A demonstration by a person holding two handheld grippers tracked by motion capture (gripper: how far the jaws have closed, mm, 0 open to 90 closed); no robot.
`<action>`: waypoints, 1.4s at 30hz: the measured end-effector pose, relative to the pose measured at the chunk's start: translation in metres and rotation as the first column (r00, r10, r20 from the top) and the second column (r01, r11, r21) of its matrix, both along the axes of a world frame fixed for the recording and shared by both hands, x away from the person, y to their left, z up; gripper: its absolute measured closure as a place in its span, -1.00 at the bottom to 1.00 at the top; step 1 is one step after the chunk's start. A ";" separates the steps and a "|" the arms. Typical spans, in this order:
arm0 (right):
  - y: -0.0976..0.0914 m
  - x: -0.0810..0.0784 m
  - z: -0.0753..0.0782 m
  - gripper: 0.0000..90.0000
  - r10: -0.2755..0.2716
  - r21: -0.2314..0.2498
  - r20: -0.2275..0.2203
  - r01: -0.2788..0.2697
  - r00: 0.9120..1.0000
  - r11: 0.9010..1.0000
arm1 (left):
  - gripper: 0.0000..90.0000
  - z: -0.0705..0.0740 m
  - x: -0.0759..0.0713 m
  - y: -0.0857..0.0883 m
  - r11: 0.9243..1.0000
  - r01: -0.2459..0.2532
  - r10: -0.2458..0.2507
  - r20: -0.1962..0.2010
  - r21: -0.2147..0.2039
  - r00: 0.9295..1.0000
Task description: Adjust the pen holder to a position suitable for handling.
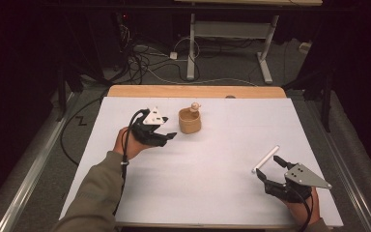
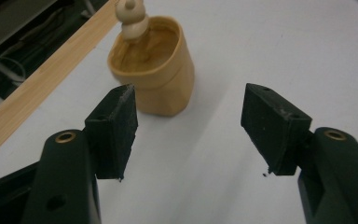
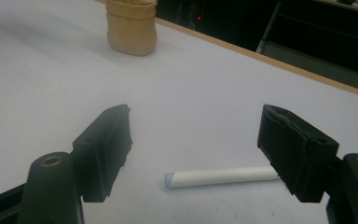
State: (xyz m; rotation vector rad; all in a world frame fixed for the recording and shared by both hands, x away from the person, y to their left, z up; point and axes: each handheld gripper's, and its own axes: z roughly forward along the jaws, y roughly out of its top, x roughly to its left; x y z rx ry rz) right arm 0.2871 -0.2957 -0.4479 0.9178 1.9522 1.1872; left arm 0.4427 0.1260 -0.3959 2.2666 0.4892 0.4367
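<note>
A small tan wooden cup (image 1: 189, 122) with a rounded, slightly bulging wall stands upright on the white table top (image 1: 212, 159), near the table's far wooden edge strip (image 1: 193, 91). Inside the cup sits a pale wooden pestle-like piece with a round knob (image 1: 194, 106); its knobbed top rises above the rim at the far side of the cup, and in the left gripper view (image 2: 131, 21) its lower end goes down into the brown hollow of the cup (image 2: 156, 70). Whether anything else lies in the cup cannot be told.

The left gripper (image 1: 170, 136) hangs just beside the cup, on its near-left side, its jaws pointing toward the cup. In its own view the left gripper (image 2: 191, 126) stands released, with bare table between the pads and the cup a little beyond them, untouched.

The right gripper (image 1: 268, 169) is well apart from the cup, toward the table's near right. Its jaws are spread wide and grasp nothing. A white paper-like rolled tube (image 1: 265, 159) lies flat on the table; in the right gripper view the tube (image 3: 219, 177) lies between the jaws, one end right by a pad, unpinched. The cup (image 3: 131, 28) shows far off in that view.
</note>
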 end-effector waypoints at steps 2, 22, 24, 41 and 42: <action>0.001 0.000 -0.001 -0.42 0.010 -0.011 0.002 -0.010 1.000 1.000 | -0.17 0.000 0.012 -0.010 1.000 0.012 -0.011 -0.016 0.010 1.000; 0.001 0.003 -0.007 -0.42 0.025 -0.027 -0.021 -0.026 0.999 0.999 | 0.26 -0.017 0.083 -0.070 0.974 0.146 -0.109 -0.205 0.172 0.973; 0.001 0.003 -0.008 -0.42 0.026 -0.023 -0.027 -0.027 0.999 0.999 | 0.34 -0.023 0.085 -0.072 0.972 0.146 -0.104 -0.220 0.186 0.970; 0.002 0.005 -0.010 -0.42 0.039 -0.008 -0.053 -0.039 0.998 0.999 | 0.76 -0.026 0.073 -0.070 0.951 0.255 -0.204 -0.267 0.173 0.942; 0.002 0.004 -0.011 -0.42 0.042 -0.010 -0.054 -0.043 0.998 0.999 | 0.76 -0.026 0.066 -0.068 0.948 0.269 -0.217 -0.271 0.169 0.938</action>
